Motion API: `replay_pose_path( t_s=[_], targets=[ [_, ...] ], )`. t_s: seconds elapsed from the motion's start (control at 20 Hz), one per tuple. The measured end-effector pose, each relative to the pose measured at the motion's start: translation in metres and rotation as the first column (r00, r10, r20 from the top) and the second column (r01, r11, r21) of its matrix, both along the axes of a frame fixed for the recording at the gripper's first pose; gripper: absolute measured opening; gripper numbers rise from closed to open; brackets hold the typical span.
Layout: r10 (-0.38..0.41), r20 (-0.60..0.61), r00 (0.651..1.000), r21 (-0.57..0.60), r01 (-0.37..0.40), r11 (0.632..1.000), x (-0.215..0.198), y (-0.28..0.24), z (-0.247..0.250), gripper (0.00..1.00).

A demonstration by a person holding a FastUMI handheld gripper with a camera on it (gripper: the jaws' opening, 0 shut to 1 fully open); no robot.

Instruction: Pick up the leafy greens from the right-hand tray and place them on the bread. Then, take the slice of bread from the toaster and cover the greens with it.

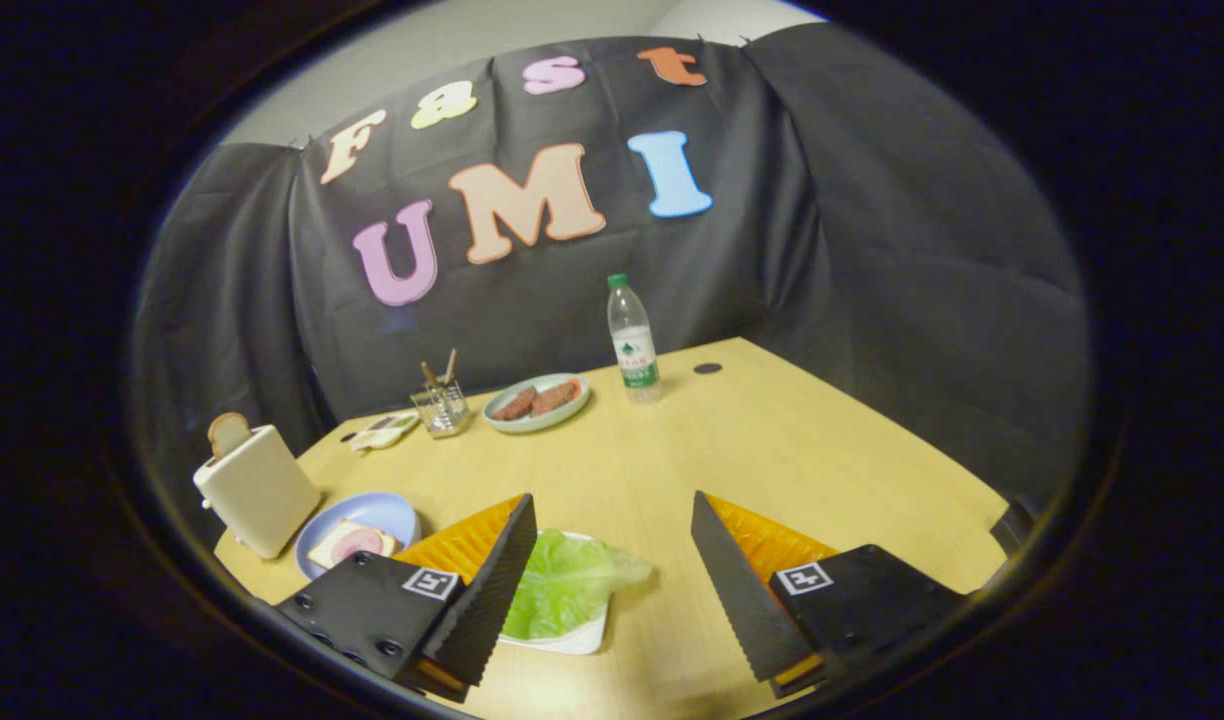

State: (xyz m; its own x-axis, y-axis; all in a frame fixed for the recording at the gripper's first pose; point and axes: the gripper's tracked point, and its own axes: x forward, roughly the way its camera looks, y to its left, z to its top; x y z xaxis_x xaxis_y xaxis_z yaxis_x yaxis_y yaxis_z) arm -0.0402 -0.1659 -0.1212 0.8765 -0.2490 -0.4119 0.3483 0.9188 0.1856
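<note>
A pale green lettuce leaf lies on a white square tray, just inside and partly behind my left finger. My gripper hovers above the wooden table, open wide, nothing between its fingers. Left of the fingers a blue plate holds a slice of bread topped with a round pink slice of meat. Beyond that plate stands a cream toaster with a brown slice of bread sticking out of its top.
At the back of the table are a green plate with brown meat pieces, a clear water bottle, a wire holder with sticks and a small white gadget. Black cloth walls close in behind and to the right.
</note>
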Motion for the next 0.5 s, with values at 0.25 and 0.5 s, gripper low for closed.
replay_pose_path(
  t_s=[0.25,0.5],
  targets=[
    [0.031,-0.101,0.994,0.049,-0.026,0.998,0.002,0.004,-0.040,0.98],
    [0.079,-0.140,0.987,0.206,-0.049,0.977,0.005,0.019,-0.065,0.97]
  ],
)
